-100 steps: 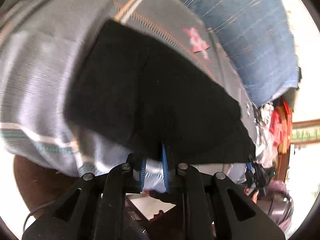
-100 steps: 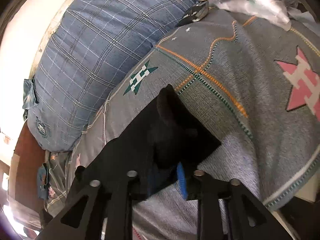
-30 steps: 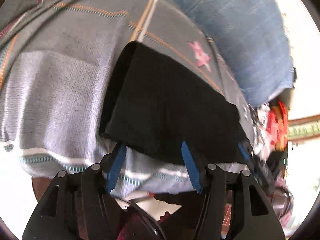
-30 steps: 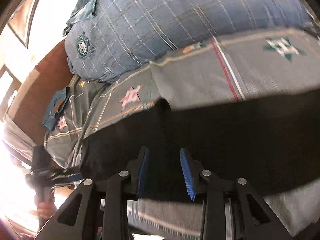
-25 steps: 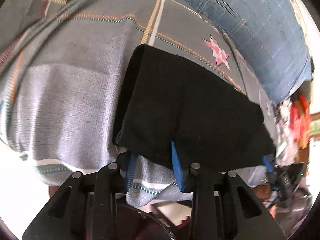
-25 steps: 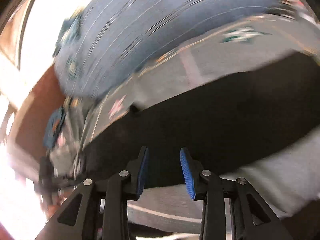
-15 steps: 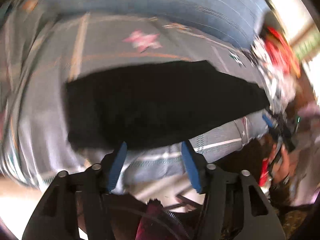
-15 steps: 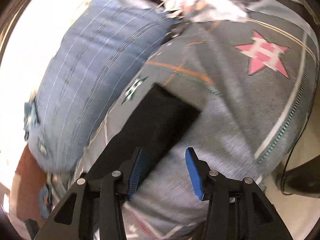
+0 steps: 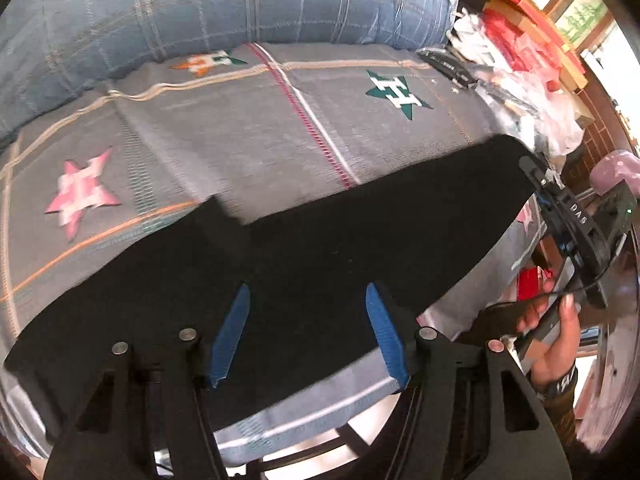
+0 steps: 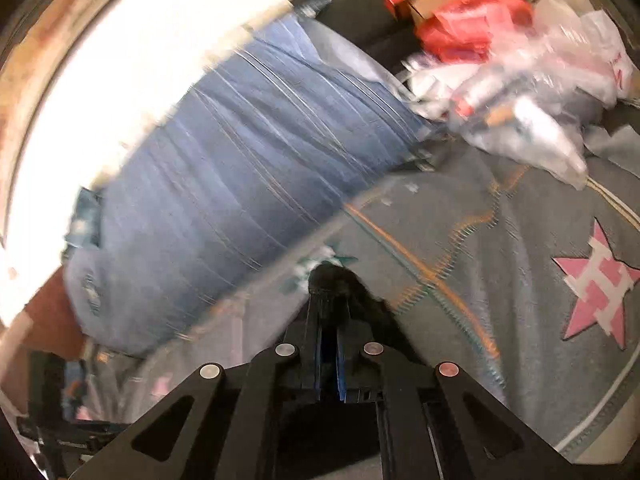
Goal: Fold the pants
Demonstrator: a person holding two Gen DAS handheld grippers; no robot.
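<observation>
The black pants (image 9: 320, 256) lie folded in a long band across the grey patterned blanket (image 9: 248, 132). My left gripper (image 9: 306, 300) is open, its blue pads straddling the near edge of the pants, holding nothing. My right gripper (image 10: 329, 316) is shut on a bunched corner of the pants (image 10: 336, 280), lifted a little above the blanket (image 10: 520, 280). In the left wrist view the right gripper's black body (image 9: 568, 208) sits at the far right end of the pants, with a hand below it.
A big blue plaid pillow (image 9: 224, 4) lies along the back of the bed and also shows in the right wrist view (image 10: 248, 184). Plastic bags and red packets (image 10: 520, 64) pile up at the bed's far corner. The blanket's near edge (image 9: 320, 412) drops to the floor.
My right gripper has closed on the end of the pants. My left gripper has swung round to face along the pants and stays open.
</observation>
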